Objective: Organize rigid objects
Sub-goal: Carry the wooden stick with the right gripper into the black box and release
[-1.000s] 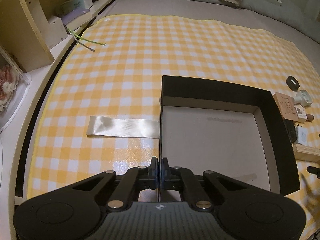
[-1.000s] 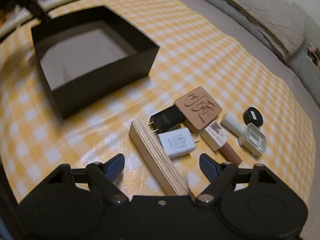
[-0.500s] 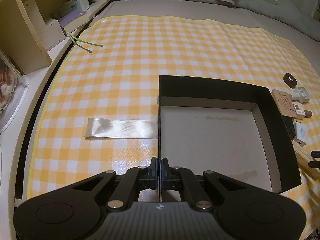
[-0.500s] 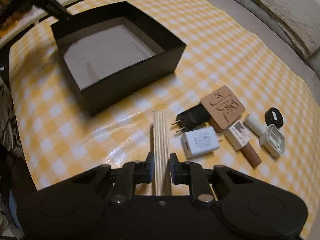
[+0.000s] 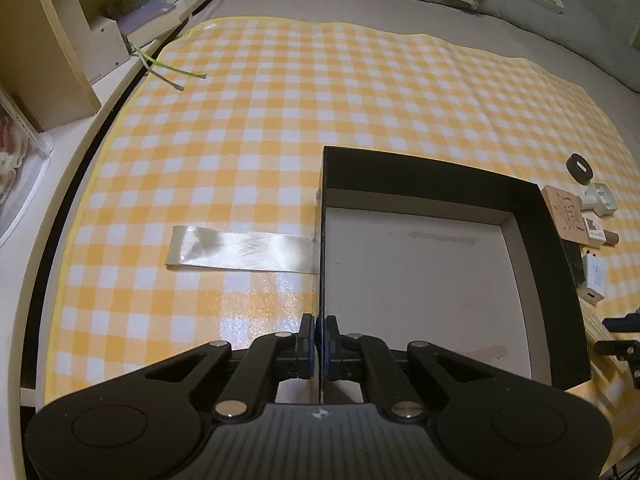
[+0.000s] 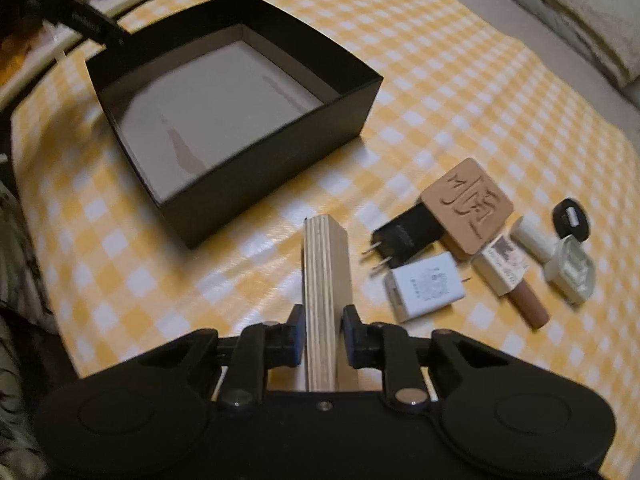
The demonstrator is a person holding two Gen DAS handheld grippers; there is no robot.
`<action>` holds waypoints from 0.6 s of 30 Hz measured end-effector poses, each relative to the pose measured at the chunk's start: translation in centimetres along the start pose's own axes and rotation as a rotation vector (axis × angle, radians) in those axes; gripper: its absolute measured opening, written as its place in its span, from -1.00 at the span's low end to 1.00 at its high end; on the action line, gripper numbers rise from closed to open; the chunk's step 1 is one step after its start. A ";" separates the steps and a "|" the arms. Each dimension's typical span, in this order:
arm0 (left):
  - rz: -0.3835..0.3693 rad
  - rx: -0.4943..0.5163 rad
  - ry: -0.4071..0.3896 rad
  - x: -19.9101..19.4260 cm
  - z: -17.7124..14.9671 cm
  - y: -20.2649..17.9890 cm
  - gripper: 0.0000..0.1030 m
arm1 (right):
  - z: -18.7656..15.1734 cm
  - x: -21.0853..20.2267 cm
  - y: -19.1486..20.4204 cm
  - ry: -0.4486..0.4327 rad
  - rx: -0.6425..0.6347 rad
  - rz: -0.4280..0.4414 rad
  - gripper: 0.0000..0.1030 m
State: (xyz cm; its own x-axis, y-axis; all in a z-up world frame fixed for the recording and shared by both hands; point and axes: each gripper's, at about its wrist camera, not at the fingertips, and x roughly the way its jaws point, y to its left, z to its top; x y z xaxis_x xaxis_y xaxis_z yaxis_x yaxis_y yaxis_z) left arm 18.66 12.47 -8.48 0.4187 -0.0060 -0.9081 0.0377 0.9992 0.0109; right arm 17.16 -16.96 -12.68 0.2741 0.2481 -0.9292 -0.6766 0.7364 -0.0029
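Observation:
An open black box (image 5: pixel 432 176) with a pale floor sits on the yellow checked cloth. My left gripper (image 5: pixel 319 330) is shut on the box's thin left wall at its near end. In the right wrist view the box (image 6: pixel 280 136) lies ahead to the left. My right gripper (image 6: pixel 325 320) is shut on a plywood block (image 6: pixel 322 264), which sticks out forward between the pads, its far end a little above the cloth. To the block's right lie a black charger (image 6: pixel 404 236), a white charger (image 6: pixel 426 286), a carved wooden tile (image 6: pixel 468 206) and a brown-tipped tube (image 6: pixel 508 276).
A small clear bottle (image 6: pixel 568 272) and a black round piece (image 6: pixel 571 218) lie at the far right of the pile. A strip of clear tape (image 5: pixel 240 250) lies left of the box. Wooden shelves (image 5: pixel 60 52) and loose cables (image 5: pixel 172 74) border the cloth's left side.
My right gripper closed on the plywood block, which now points straight ahead and has come up off the cloth. The left gripper stayed on the box wall.

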 end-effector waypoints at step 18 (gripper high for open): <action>0.072 0.031 -0.009 0.3 0.5 -1.2 -0.93 | 3.0 -3.9 -1.0 -0.129 0.276 -0.028 -0.66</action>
State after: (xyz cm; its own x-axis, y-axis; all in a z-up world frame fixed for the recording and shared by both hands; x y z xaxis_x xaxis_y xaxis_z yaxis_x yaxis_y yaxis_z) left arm 19.15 11.28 -8.52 0.4292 0.0650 -0.9009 0.0351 0.9955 0.0885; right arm 18.82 -16.78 -7.96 0.3865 0.2907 -0.8753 -0.4609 0.8829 0.0897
